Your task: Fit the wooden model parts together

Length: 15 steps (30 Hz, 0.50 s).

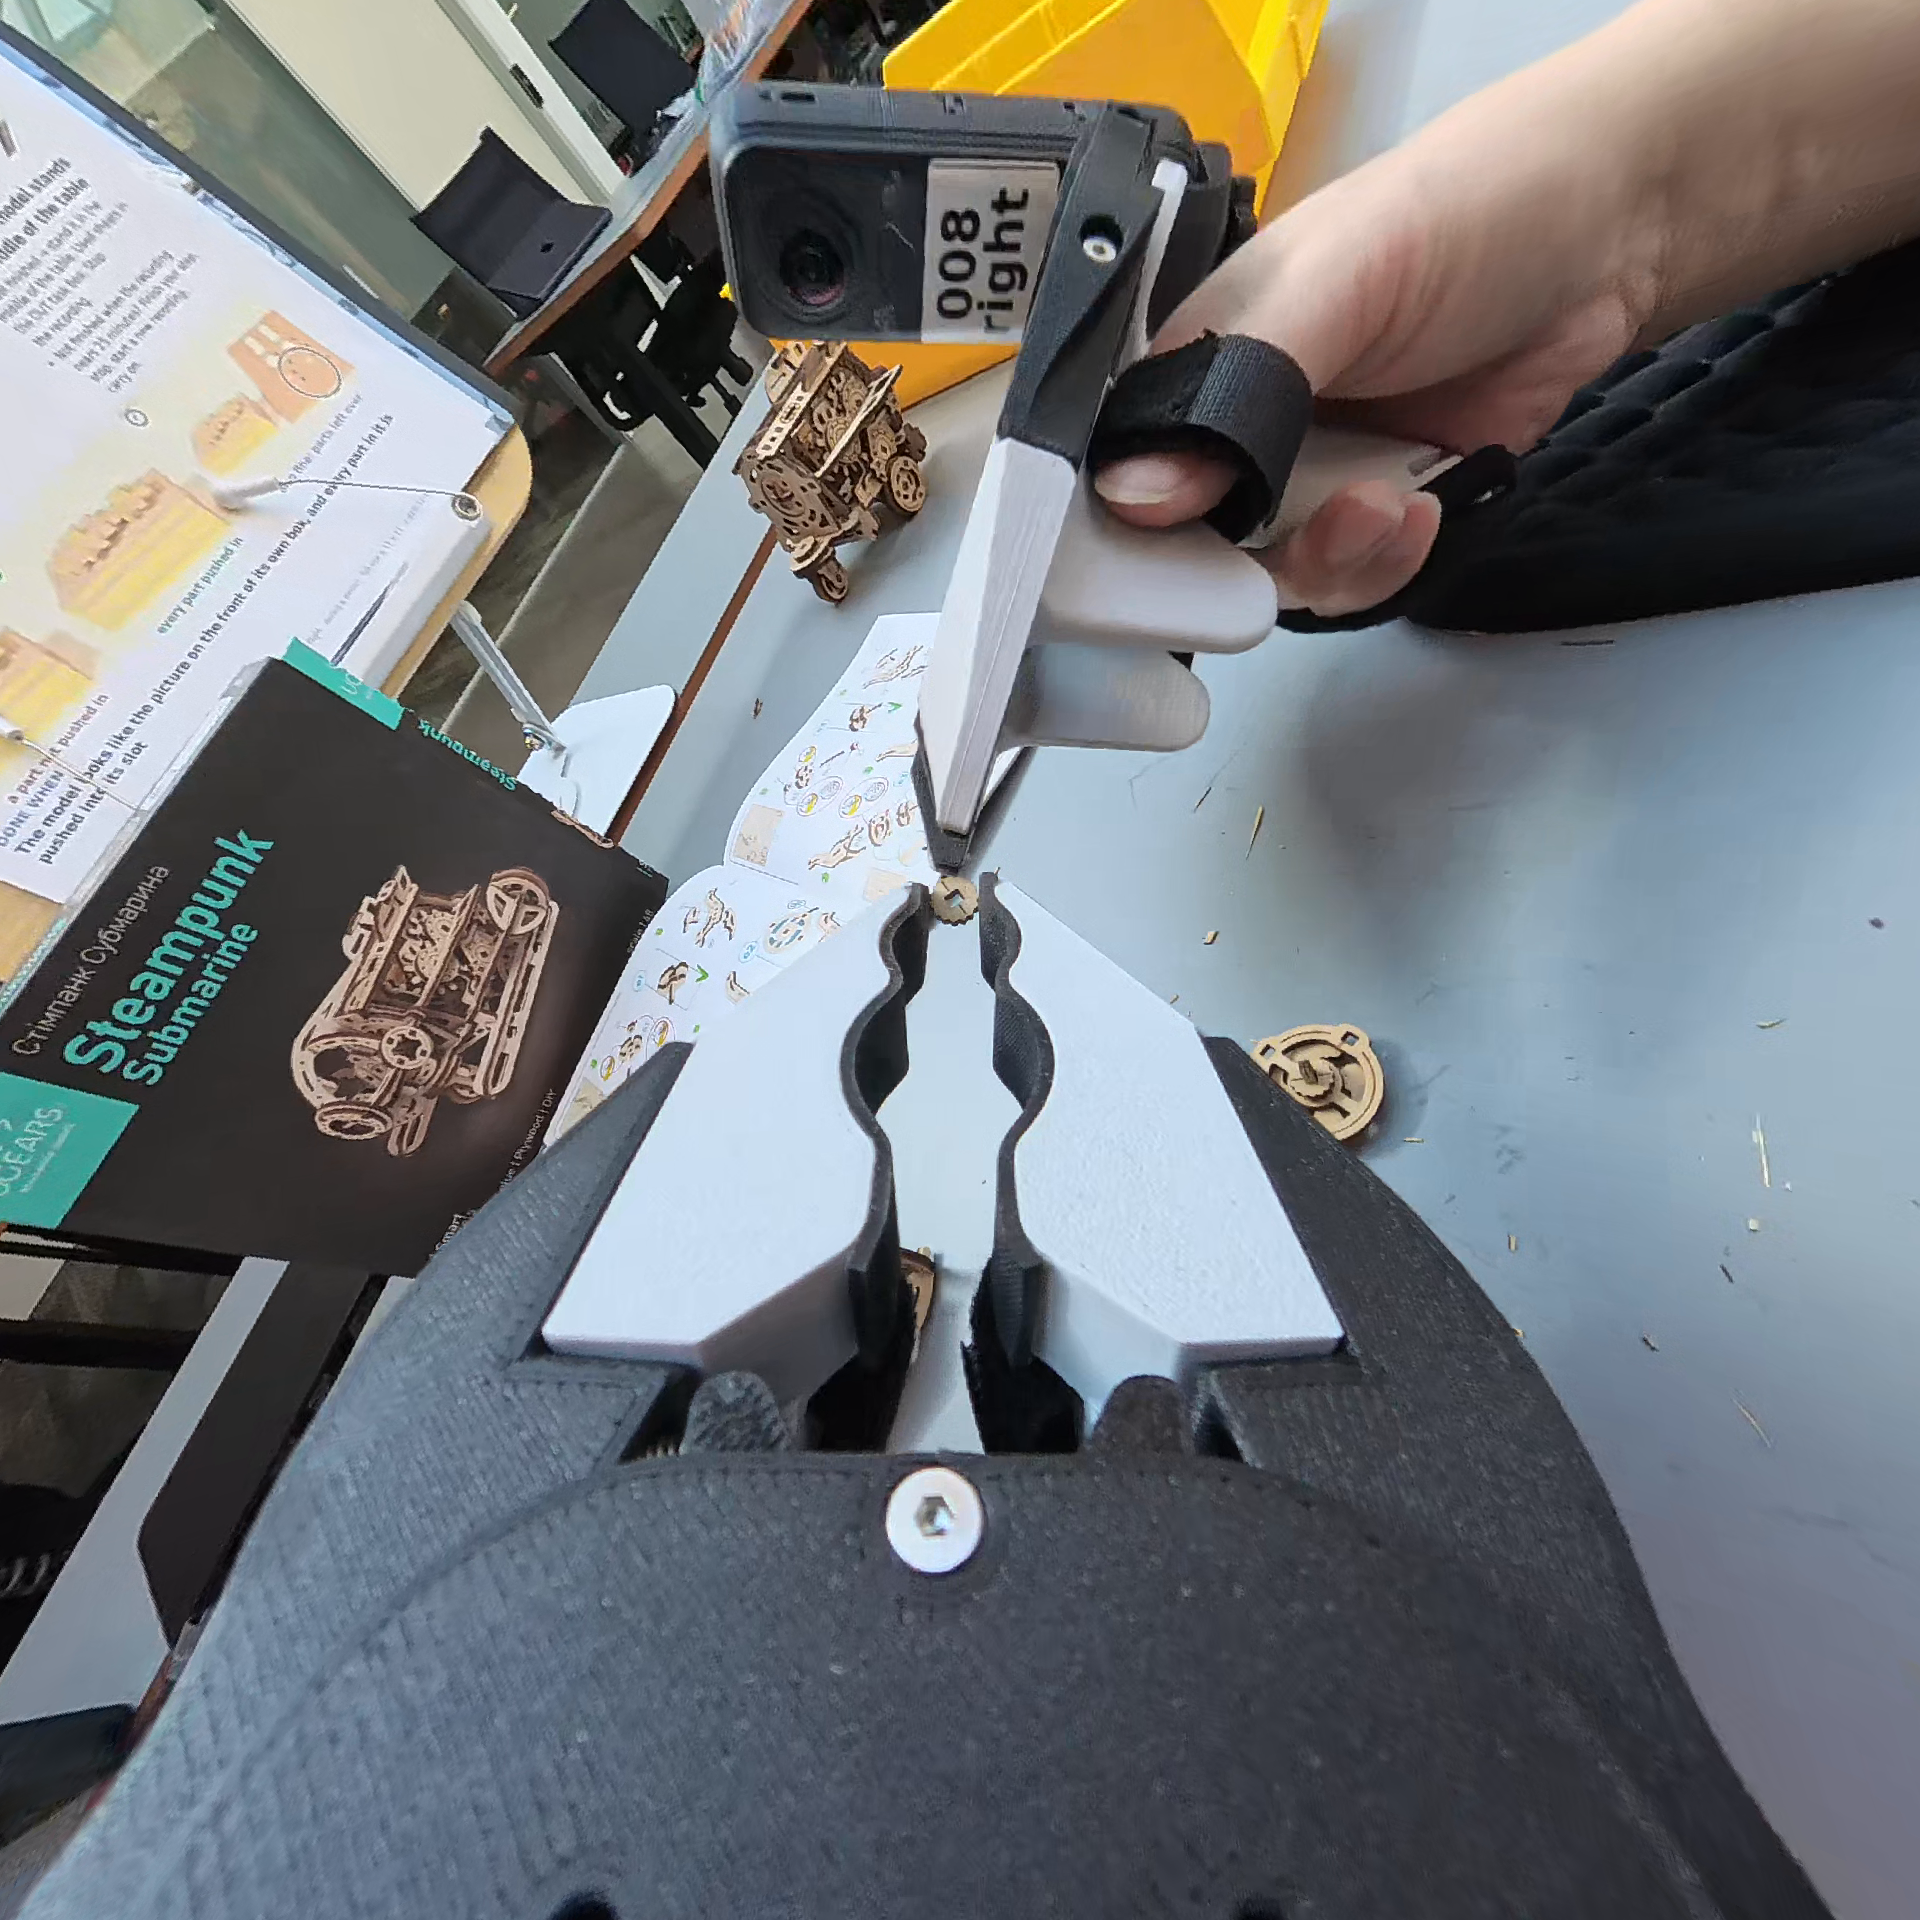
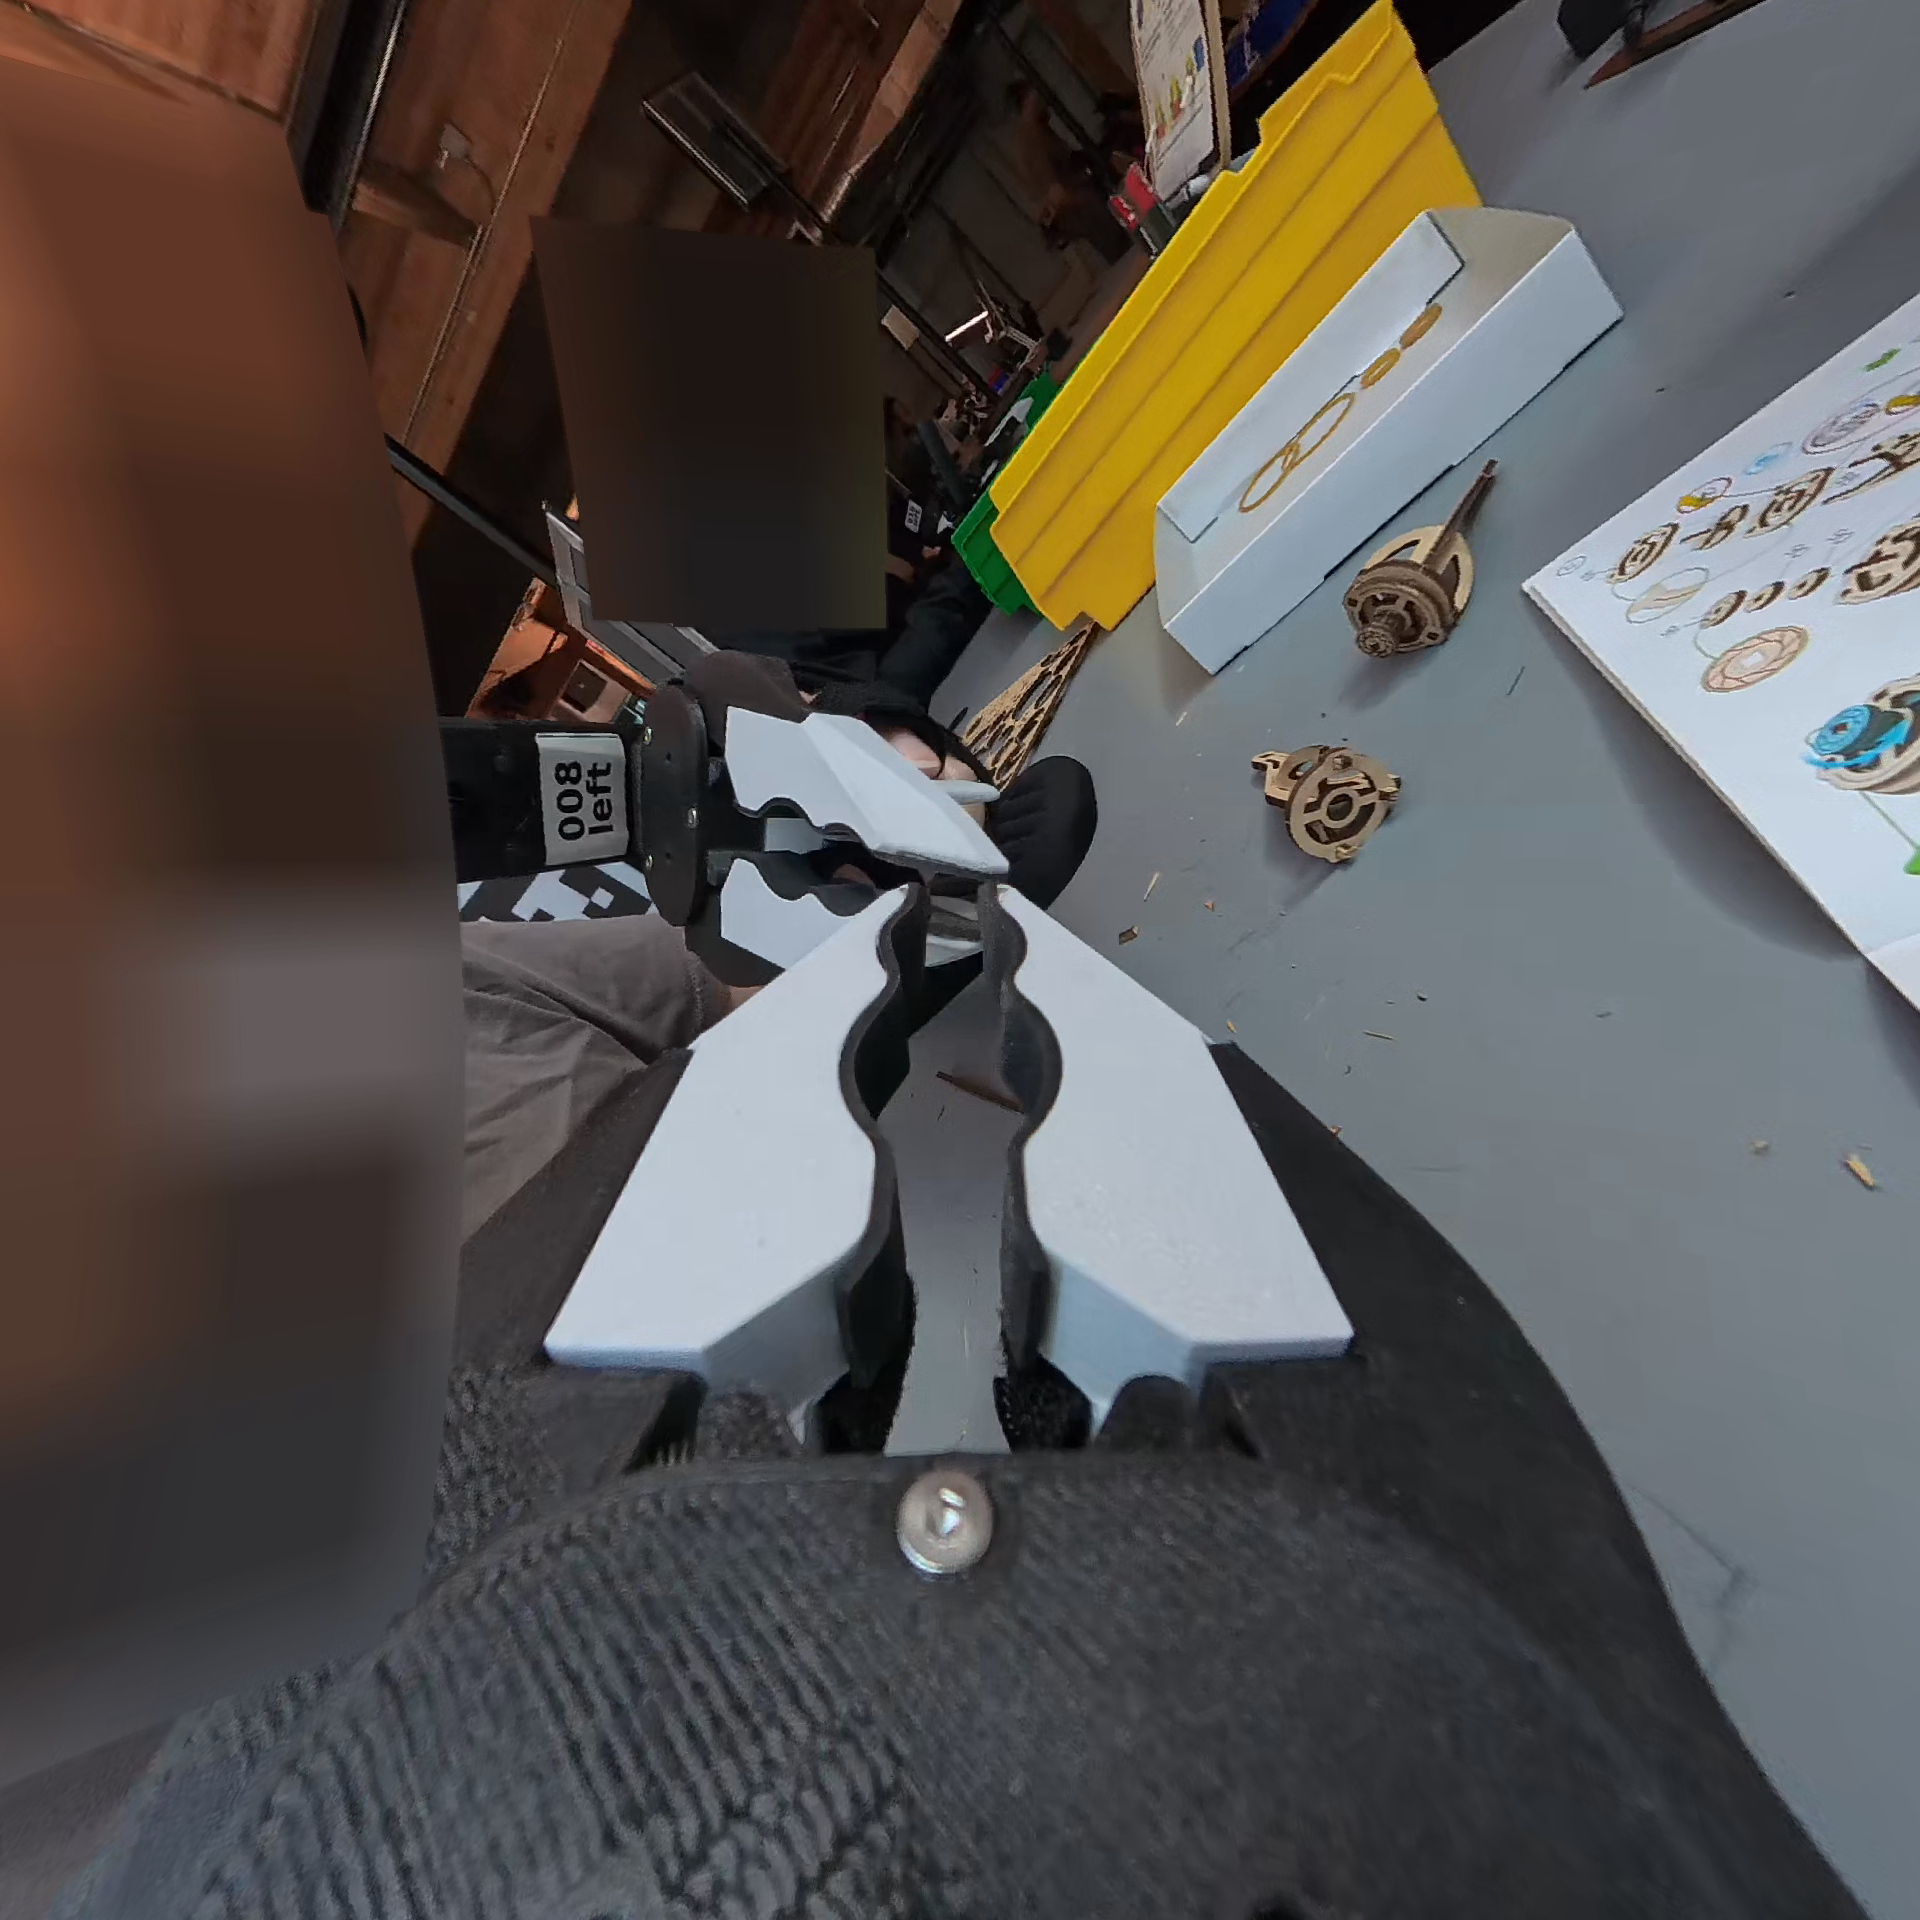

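A black model box (image 1: 312, 966) is seen at the left; a small wooden gear (image 1: 953, 897) is pinched at the tips of the left gripper (image 1: 953, 902) above the grey table (image 1: 1558, 883); the right gripper (image 1: 951, 847) meets it from above, its grip state indiscernible; a round wooden part (image 1: 1322, 1081) lies at the right.

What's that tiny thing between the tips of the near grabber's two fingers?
A small wooden gear, pinched by the left gripper. The right gripper comes down onto it. The left wrist view shows this.
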### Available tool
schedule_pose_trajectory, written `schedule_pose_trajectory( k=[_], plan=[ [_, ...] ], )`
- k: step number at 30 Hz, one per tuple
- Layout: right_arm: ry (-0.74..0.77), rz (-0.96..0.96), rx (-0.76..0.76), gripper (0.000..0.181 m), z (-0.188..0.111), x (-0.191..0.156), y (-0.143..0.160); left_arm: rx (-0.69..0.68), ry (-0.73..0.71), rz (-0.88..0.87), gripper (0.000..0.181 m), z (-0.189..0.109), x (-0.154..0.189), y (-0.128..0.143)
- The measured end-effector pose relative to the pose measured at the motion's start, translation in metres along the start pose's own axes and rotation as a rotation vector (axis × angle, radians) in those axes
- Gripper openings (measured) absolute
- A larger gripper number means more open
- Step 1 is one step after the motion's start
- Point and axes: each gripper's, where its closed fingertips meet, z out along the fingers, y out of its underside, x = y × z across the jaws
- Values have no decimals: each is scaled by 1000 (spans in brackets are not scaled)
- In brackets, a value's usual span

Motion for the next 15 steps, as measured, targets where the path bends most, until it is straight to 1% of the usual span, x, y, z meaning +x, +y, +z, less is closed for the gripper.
schedule_pose_trajectory(
  k=[5, 8, 9, 11, 14, 15],
  plan=[
    [24, 10, 21, 10, -7, 10, -3, -27, -20, 4, 7, 3, 0, 1],
    [50, 12, -18, 12, -4, 16, 5, -34, -25, 7, 7, 5, 1, 1],
    [46, 15, -14, 10, -3, 17, 5, -40, -25, 9, 7, 6, 1, 2],
    [15, 38, -8, 1, -2, 15, 5, -41, -25, 8, 7, 8, 1, 3],
    [18, 56, -16, 3, -3, 19, 5, -56, -21, 13, 7, 10, 1, 7],
    [11, 65, -22, 0, -3, 19, 6, -57, -17, 13, 7, 11, 2, 7]
  ],
)
